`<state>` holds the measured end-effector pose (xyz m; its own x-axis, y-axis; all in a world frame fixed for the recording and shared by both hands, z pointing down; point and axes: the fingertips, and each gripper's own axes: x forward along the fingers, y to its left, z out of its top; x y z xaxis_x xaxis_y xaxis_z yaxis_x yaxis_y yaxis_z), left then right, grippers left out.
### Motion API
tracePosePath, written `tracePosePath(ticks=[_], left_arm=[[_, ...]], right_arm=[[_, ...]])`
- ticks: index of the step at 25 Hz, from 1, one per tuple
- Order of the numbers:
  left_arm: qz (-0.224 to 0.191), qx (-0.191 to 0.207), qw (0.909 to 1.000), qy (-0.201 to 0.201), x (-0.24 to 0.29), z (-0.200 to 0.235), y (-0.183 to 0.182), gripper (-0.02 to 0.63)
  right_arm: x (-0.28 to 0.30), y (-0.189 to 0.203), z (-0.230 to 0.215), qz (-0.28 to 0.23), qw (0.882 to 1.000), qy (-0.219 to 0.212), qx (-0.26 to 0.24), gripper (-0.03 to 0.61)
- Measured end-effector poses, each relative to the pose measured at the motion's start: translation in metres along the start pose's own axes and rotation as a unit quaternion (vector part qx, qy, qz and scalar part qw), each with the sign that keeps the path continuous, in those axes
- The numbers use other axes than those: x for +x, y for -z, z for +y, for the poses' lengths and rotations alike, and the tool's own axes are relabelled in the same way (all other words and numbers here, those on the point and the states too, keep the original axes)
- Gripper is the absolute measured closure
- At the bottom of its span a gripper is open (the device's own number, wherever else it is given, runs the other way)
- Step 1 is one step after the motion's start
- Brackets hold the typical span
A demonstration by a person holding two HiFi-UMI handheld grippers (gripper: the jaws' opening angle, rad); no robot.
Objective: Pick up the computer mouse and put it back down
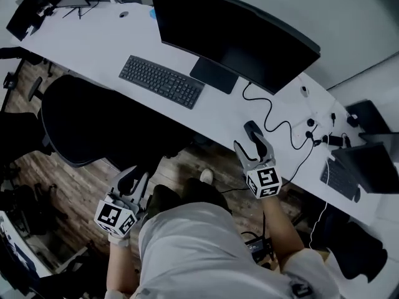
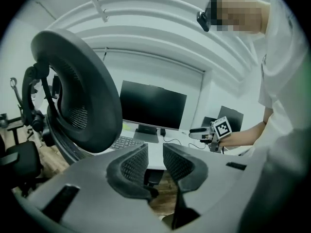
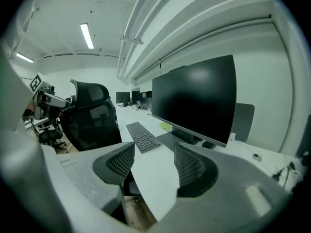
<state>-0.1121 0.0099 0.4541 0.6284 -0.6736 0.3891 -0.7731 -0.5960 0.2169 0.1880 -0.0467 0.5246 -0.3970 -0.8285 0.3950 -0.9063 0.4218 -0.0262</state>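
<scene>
In the head view a black rounded shape, seemingly the computer mouse (image 1: 250, 128), lies on the white desk (image 1: 212, 114) near its front edge. My right gripper (image 1: 253, 144) hovers right over it, above the desk edge. In the right gripper view the right gripper (image 3: 154, 160) is open with only bare desk between its fingers, and the mouse does not show. My left gripper (image 1: 136, 179) hangs low over the wooden floor beside the chair. The left gripper (image 2: 155, 155) has a narrow gap between its pads and holds nothing.
A black monitor (image 1: 237, 36) and black keyboard (image 1: 162, 81) stand on the desk, with a cable (image 1: 274, 124) trailing right. A black office chair (image 1: 87, 123) sits left of me. A laptop (image 1: 365, 167) and small items lie at the far right.
</scene>
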Motion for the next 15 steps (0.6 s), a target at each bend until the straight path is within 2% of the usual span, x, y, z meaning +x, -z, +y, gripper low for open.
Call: tracePosePath(ticks=[5, 10, 15], left_arm=[[-0.004, -0.014, 0.9974, -0.071, 0.006, 0.011, -0.003, 0.531], [-0.015, -0.007, 0.9877, -0.156, 0.008, 0.021, 0.000, 0.531], [-0.009, 0.000, 0.9793, -0.202, 0.010, 0.025, -0.001, 0.531]], right_arm=[[0.024, 0.033, -0.033, 0.033, 0.999, -0.019, -0.017, 0.333], [0.046, 0.070, -0.056, 0.070, 0.997, -0.029, -0.029, 0.331], [0.065, 0.104, -0.076, 0.101, 0.994, -0.021, -0.045, 0.328]])
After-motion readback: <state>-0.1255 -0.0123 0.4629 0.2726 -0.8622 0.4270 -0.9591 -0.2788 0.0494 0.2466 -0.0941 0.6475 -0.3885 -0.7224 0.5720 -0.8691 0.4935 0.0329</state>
